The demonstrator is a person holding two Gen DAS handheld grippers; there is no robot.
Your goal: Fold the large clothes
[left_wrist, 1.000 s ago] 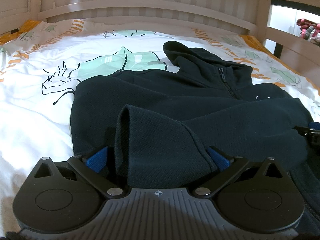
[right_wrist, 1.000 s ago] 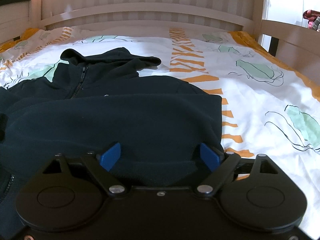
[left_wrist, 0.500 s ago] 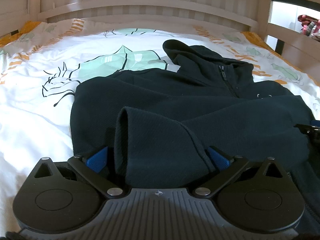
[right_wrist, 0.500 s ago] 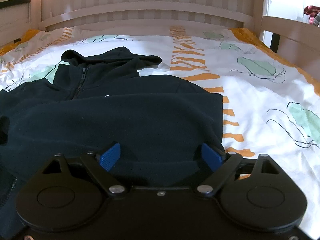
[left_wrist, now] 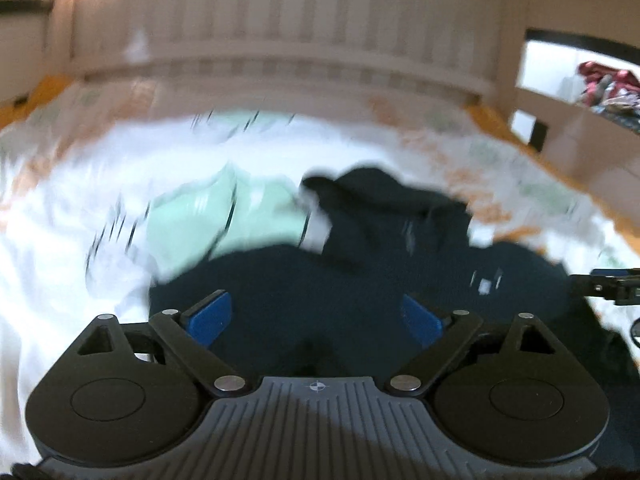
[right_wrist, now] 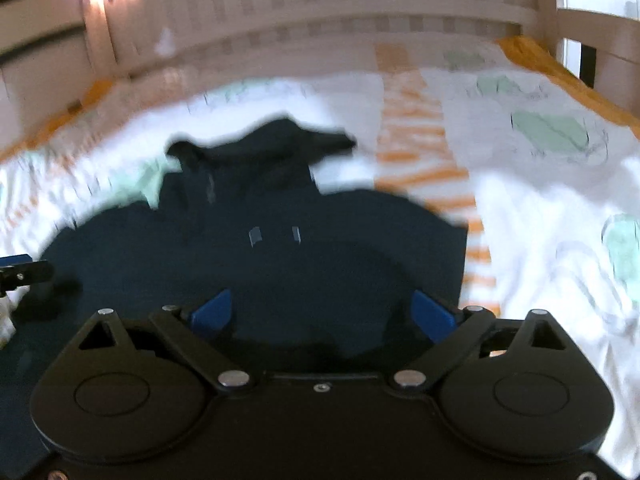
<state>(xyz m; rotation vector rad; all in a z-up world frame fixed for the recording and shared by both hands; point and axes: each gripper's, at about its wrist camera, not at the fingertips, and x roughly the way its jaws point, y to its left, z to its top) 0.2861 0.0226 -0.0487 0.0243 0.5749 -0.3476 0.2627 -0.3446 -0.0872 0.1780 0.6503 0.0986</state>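
Left gripper (left_wrist: 316, 316) and right gripper (right_wrist: 322, 314), jaws wide and holding nothing, the left's just narrowing and the right's just widening, hang above the hoodie's (right_wrist: 260, 264) near hem. Before the next fold, each should take one layer only. Hood (left_wrist: 384, 196) lies beyond, on the bed (right_wrist: 540, 200). Only the left view shows the shelf clutter (left_wrist: 604, 88).

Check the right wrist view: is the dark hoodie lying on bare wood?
No, the dark hoodie lies on a white patterned bedsheet.

Matt dark knit hoodie (left_wrist: 360, 280) on smooth printed cotton bedsheet (left_wrist: 60, 260)
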